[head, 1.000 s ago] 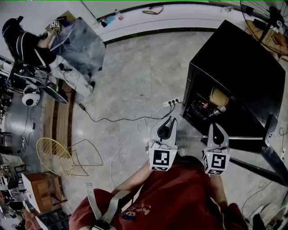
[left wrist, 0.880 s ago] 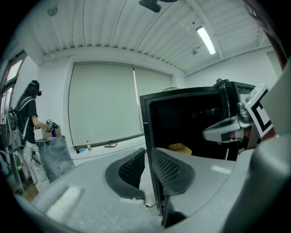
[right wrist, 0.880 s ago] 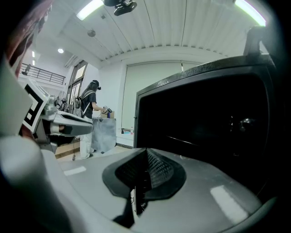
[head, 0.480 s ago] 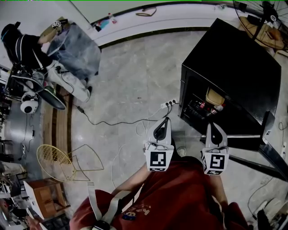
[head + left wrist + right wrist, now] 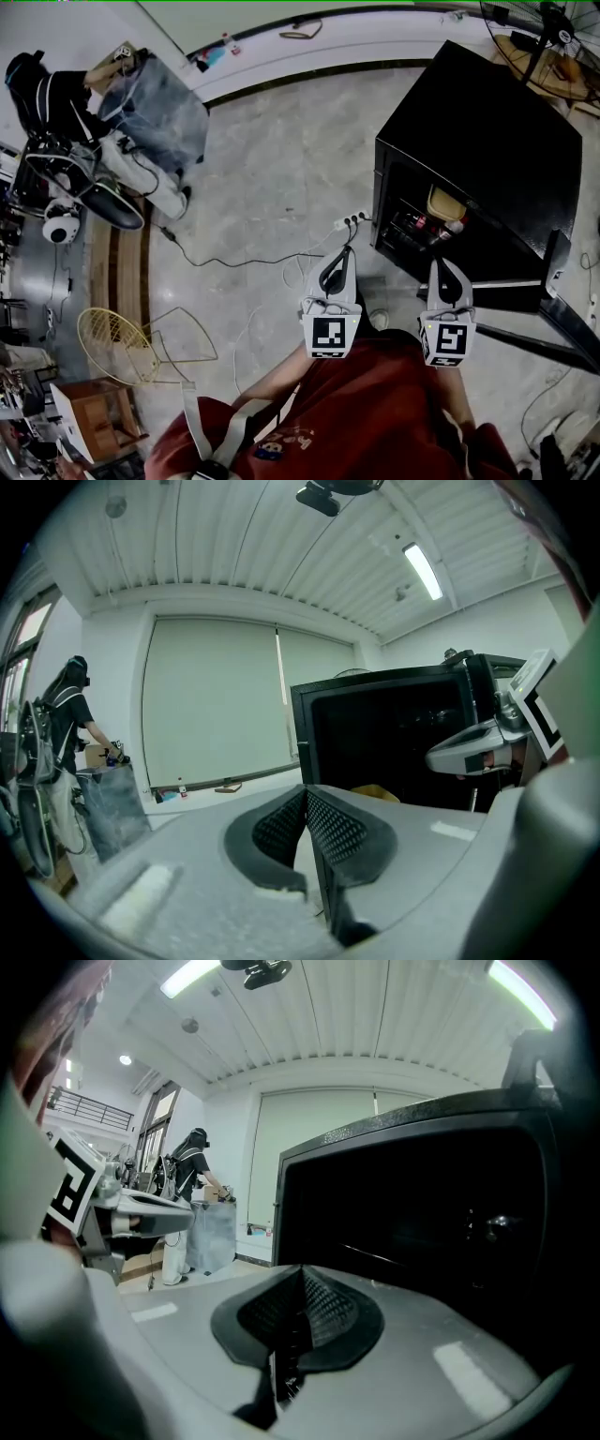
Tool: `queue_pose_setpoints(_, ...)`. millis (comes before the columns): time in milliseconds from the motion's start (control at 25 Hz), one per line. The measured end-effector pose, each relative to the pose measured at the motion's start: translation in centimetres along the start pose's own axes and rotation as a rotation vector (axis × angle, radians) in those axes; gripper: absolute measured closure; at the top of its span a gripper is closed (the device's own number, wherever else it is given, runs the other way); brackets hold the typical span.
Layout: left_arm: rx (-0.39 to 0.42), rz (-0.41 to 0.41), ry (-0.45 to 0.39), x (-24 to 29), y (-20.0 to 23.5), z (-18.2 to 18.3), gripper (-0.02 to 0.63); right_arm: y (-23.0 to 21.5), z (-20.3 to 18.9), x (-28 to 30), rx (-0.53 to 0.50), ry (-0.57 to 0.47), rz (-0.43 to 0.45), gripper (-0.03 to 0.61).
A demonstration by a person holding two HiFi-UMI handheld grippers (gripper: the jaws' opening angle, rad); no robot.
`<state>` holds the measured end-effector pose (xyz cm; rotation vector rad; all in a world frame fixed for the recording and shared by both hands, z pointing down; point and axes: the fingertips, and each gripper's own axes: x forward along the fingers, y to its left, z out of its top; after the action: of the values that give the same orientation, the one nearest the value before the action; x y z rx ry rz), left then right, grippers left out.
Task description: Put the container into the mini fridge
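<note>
The black mini fridge stands open on the floor at the right of the head view, its door swung out toward me. A yellowish container sits on a shelf inside, above some bottles. In the left gripper view the container peeks over the jaws. My left gripper is shut with nothing in it, just left of the fridge opening. My right gripper hangs in front of the opening, also shut and empty. Both grippers' pads meet in the left gripper and right gripper views.
A power strip and its cable lie on the floor left of the fridge. A yellow wire chair and a wooden box are at the lower left. A person stands by a grey bin far left. A fan stands behind the fridge.
The left gripper's jaws stood apart one second ago and are now closed on nothing. The head view has shifted slightly; both grippers stay where they were.
</note>
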<state>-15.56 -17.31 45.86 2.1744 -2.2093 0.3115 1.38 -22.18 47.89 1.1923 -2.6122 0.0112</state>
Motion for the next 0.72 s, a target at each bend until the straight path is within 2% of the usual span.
queue_pose_setpoints(720,-0.023,-0.045,0.022,0.07,-0.42,-0.63,0.607,-0.56,-0.16,-0.53,0.014,0.001,-0.038,0.58)
